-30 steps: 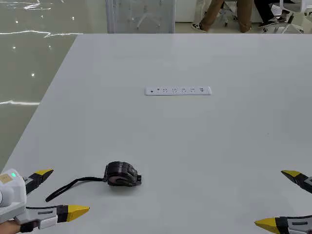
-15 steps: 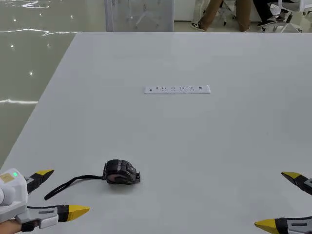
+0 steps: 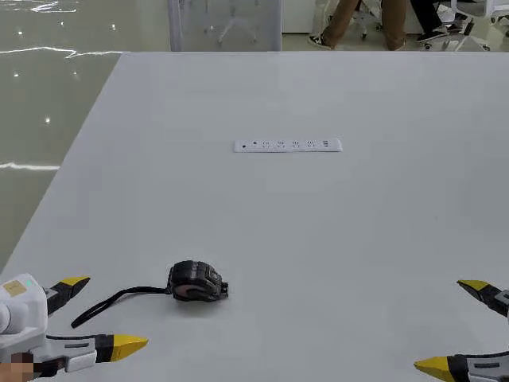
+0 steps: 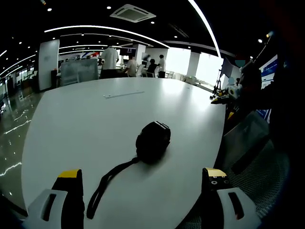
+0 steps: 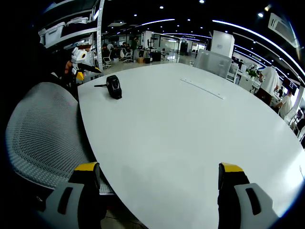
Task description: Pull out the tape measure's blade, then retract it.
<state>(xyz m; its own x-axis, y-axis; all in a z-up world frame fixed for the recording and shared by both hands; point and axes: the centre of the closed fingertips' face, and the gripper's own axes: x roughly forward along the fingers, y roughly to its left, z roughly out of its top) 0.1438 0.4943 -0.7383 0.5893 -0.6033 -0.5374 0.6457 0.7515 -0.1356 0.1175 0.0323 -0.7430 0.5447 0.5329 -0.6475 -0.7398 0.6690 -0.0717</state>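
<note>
Reaching for the small black tape measure [image 3: 197, 282] looks like the step in hand. It lies untouched near the front left of the white table [image 3: 318, 223], with its black wrist strap [image 3: 111, 305] trailing toward the left gripper [image 3: 107, 312]. That gripper's yellow-tipped jaws stand wide apart just short of it. The right gripper [image 3: 448, 324], jaws likewise spread and empty, hovers well apart to the right.

A sound approach would be for the left one to close across the case's flanks, clear of the strap, leaving the small end hook for the right one to pinch.

The head view shows a white power strip [image 3: 288, 146] mid-table. The left gripper view lines the case up between its own jaws, though the hook is too small to make out. The right gripper view adds a grey mesh chair seat [image 5: 43, 129] below the table edge.
</note>
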